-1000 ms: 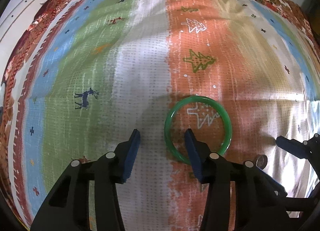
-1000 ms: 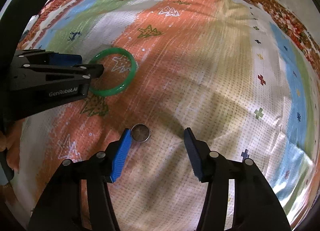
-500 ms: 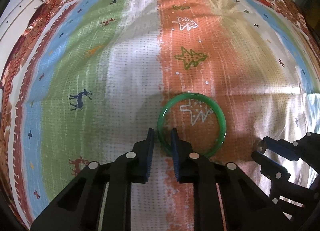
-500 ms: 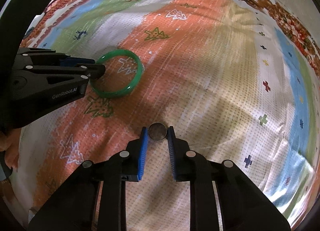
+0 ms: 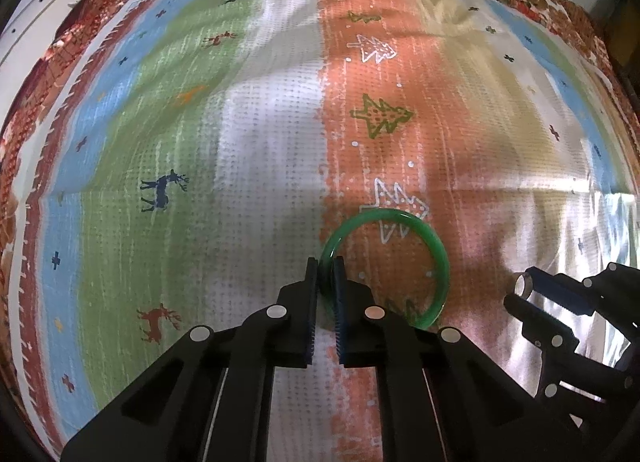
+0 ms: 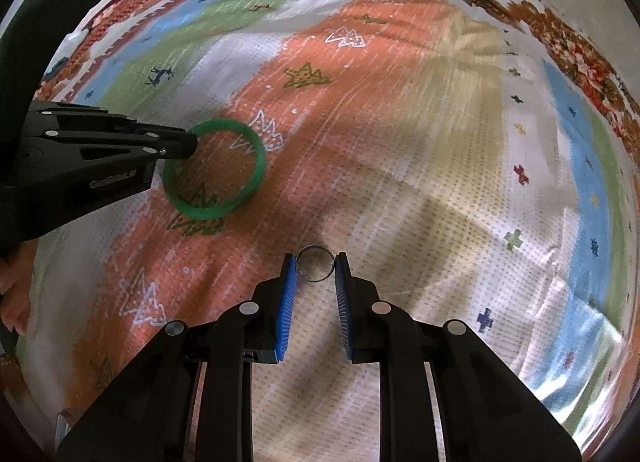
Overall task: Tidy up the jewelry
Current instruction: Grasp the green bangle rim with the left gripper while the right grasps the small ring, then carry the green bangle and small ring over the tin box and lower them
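A green bangle [image 5: 434, 246] is pinched at its left rim between the fingertips of my left gripper [image 5: 325, 268], which is shut on it and holds it just above the patterned cloth. The bangle also shows in the right wrist view [image 6: 256, 154], tilted, with the left gripper [image 6: 192, 142] on its left side. A small silver ring [image 6: 316, 268] stands upright between the blue pads of my right gripper [image 6: 316, 262], which is shut on it. In the left wrist view the ring [image 5: 522, 286] shows at the tips of the right gripper [image 5: 524, 288].
A striped cloth [image 5: 260, 142] with deer and tree prints covers the whole surface. A floral border [image 6: 560, 34] runs along its far edge. A white cabinet [image 5: 36, 14] stands beyond the far left corner.
Both grippers have closed. The left one shut on the bangle's rim and raised it. The right one shut on the ring, which stood up between the pads.
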A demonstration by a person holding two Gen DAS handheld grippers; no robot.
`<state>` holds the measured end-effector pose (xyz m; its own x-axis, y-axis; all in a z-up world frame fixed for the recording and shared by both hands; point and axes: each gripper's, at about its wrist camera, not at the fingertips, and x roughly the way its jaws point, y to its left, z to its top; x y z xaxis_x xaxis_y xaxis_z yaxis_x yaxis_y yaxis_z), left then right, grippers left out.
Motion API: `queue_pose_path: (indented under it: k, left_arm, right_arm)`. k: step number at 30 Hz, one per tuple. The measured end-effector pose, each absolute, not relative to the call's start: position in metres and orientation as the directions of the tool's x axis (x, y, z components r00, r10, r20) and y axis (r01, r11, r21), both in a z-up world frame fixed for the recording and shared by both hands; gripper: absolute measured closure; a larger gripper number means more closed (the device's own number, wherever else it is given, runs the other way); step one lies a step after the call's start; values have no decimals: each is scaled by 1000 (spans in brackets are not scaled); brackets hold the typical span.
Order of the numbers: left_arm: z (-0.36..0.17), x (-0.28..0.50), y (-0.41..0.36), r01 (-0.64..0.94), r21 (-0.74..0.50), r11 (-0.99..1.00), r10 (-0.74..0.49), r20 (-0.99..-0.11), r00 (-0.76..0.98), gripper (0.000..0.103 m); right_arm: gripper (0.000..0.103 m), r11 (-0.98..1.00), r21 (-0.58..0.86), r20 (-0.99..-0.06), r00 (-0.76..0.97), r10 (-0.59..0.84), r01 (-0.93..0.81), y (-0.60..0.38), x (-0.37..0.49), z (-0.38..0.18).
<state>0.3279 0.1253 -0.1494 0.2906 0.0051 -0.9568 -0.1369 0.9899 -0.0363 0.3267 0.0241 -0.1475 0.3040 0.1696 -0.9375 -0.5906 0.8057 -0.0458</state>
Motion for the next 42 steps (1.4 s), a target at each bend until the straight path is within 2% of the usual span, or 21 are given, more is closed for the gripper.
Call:
queue_pose_path:
  k: [26, 42]
  left_arm:
    - [-89, 286, 97, -108, -83, 991, -33, -916, 400, 94]
    - [-51, 244, 85, -104, -119, 987, -57, -883, 467, 94]
  right_arm:
    - [83, 867, -43, -891, 411, 191, -497, -16, 291, -101]
    - [83, 866, -17, -859, 450, 244, -501, -30, 254, -69]
